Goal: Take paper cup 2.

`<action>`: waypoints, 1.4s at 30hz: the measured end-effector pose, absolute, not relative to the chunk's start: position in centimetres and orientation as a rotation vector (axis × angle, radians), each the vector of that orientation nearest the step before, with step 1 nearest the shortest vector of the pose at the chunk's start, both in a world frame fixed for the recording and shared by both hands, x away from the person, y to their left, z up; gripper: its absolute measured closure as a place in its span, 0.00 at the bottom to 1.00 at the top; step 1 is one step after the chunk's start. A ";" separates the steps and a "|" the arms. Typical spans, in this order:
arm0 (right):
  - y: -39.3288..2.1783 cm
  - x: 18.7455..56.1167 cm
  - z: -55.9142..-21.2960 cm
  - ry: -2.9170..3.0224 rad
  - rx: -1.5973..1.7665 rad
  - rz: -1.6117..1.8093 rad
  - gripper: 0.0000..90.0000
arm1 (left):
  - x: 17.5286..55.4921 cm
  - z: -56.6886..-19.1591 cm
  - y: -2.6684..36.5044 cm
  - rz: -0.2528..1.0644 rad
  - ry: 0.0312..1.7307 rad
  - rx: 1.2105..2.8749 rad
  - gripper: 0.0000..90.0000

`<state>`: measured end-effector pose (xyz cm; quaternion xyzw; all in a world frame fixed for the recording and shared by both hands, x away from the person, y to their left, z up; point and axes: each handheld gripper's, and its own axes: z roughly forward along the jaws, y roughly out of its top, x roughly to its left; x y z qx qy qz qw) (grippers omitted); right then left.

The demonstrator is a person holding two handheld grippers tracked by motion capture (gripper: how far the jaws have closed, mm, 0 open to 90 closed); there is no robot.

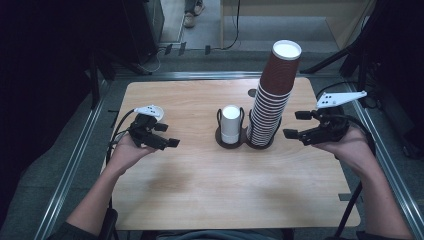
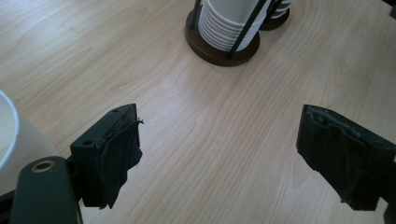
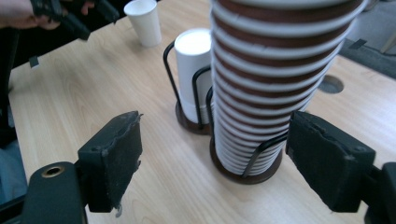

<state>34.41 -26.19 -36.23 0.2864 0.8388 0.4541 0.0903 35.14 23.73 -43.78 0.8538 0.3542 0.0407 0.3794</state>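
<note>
I read this as the interval between a release and the next pick: both tools are clear of the cups and neither carries anything. My right gripper (image 1: 296, 124) hovers just beside the tall stack of brown ribbed paper cups with white rims (image 1: 272, 95), its jaws spread wide with nothing between them; in the right gripper view the stack (image 3: 275, 79) stands ahead, nearer the right-hand jaw. My left gripper (image 1: 167, 135) is held well apart from the holders, over bare table to the left, jaws likewise spread and empty. The brown stack sits in the right ring of a dark double wire cup holder with round bases (image 1: 245, 142) at the middle of the pale wooden table (image 1: 200, 190), leaning slightly toward the far right edge at its top. A short stack of white paper cups (image 1: 231, 122) occupies the left ring, its top well below that of the brown stack. One single white paper cup (image 3: 144, 21) stands upright on the table near the left hand; its rim shows at the edge of the left gripper view (image 2: 7, 135). Judged next move: bring the right gripper up to the topmost brown cup, close lightly just under its rim, and lift straight up so the leaning stack is not dragged sideways. Thin paper walls will crush under a firm pinch.
</note>
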 end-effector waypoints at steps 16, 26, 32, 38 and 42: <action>-26.2 36.9 -31.5 2.441 0.834 1.335 0.16 | 33.8 -45.1 22.2 0.055 0.862 2.183 0.15; -25.3 38.8 -28.5 2.427 0.798 1.305 0.16 | 33.2 -45.1 21.1 0.037 0.819 2.202 0.15; -24.4 39.9 -26.8 2.414 0.788 1.319 0.16 | 33.1 -45.1 20.9 0.019 0.808 2.200 0.15; -22.8 40.8 -25.4 2.407 0.755 1.328 0.16 | 33.2 -45.1 20.9 0.011 0.801 2.204 0.15; -21.7 41.4 -24.9 2.409 0.748 1.321 0.16 | 33.1 -45.2 20.9 0.007 0.804 2.196 0.15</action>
